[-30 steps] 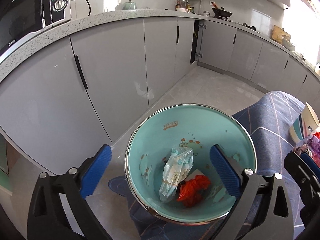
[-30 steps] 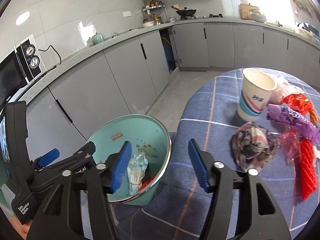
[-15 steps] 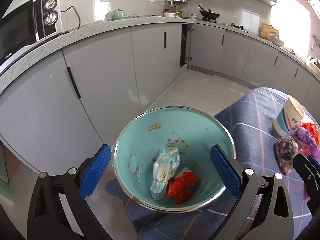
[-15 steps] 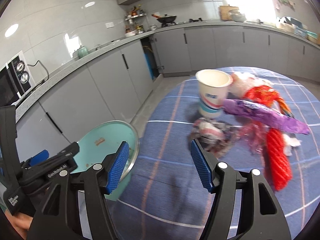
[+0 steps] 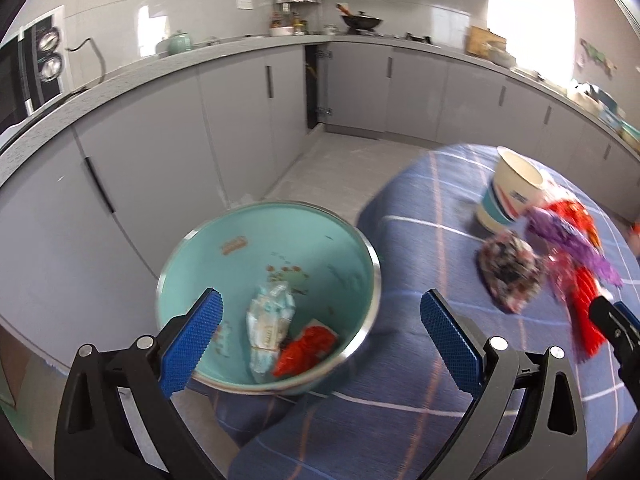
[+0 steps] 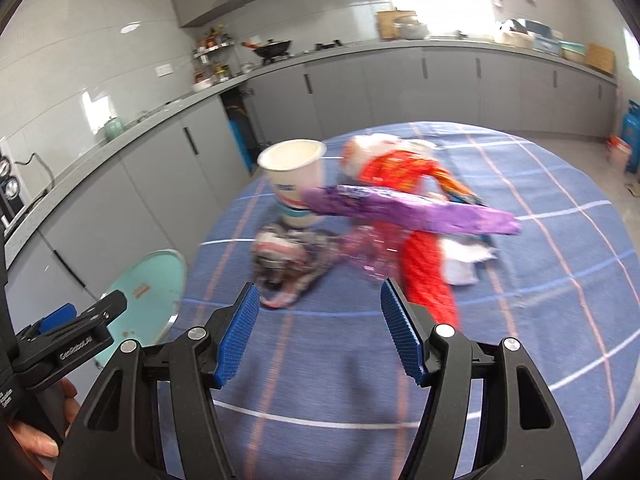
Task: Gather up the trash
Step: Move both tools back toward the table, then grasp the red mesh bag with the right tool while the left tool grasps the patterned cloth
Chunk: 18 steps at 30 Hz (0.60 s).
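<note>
Since a second ago: both your views have swung from the bin toward the table; the litter pile, then at the frame edge, now sits ahead of your right gripper (image 6: 320, 334).

Item 1, right gripper: jaws spread, nothing between the blue pads, held above the blue checked tablecloth (image 6: 560, 320) just short of the pile.

Item 2, left gripper (image 5: 320, 344): jaws wide apart, empty, hovering over the teal bin (image 5: 340, 240) beside the table edge.

Item 3, bin contents: one pale crumpled wrapper (image 5: 270, 326), one red wrapper (image 5: 306, 350), lying at the bottom, touching.

Item 4, litter on the cloth: upright paper cup (image 6: 296, 184); crumpled patterned wad (image 6: 288, 264) just in front of it; long purple wrapper (image 6: 408, 210) lying across a red wrapper (image 6: 420, 264); white scrap (image 6: 464, 262) beside that. Edges are blurred.

Item 5, backdrop: grey cabinets (image 5: 240, 120), a wok (image 6: 274, 48) on the counter.
</note>
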### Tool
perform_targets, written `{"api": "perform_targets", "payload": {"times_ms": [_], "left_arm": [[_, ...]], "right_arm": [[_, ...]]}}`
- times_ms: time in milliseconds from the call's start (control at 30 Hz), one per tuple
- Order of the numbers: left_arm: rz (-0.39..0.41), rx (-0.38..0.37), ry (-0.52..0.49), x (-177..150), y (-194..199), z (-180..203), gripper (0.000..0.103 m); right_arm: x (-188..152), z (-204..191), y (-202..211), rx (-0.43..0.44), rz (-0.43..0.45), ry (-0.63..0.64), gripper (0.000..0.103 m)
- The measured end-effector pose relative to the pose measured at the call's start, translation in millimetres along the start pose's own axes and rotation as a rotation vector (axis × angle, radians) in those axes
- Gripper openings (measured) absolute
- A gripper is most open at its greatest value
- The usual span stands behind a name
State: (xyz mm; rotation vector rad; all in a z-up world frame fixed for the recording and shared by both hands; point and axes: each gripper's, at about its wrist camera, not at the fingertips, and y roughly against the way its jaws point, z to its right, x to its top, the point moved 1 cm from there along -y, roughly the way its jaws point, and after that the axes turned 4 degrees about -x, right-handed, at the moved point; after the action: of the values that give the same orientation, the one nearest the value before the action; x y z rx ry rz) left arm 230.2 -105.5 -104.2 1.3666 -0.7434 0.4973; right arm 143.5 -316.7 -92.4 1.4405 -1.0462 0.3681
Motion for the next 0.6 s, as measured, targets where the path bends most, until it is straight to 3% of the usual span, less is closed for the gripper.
{"api": "perform_targets", "payload": {"times_ms": [400, 600], "left_arm": [[-0.039, -0.089, -0.119, -11.4, -12.0, 52.2, 0.097], [-0.041, -0.139, -0.136, -6.5, -19.7, 69.4, 0.097]], "right_arm": [[0.4, 63.2, -4.8, -0.104, -0.014, -0.079, 0.063], [4.7, 69.0, -28.9, -0.122, -0.086, -0.068, 0.051]]}}
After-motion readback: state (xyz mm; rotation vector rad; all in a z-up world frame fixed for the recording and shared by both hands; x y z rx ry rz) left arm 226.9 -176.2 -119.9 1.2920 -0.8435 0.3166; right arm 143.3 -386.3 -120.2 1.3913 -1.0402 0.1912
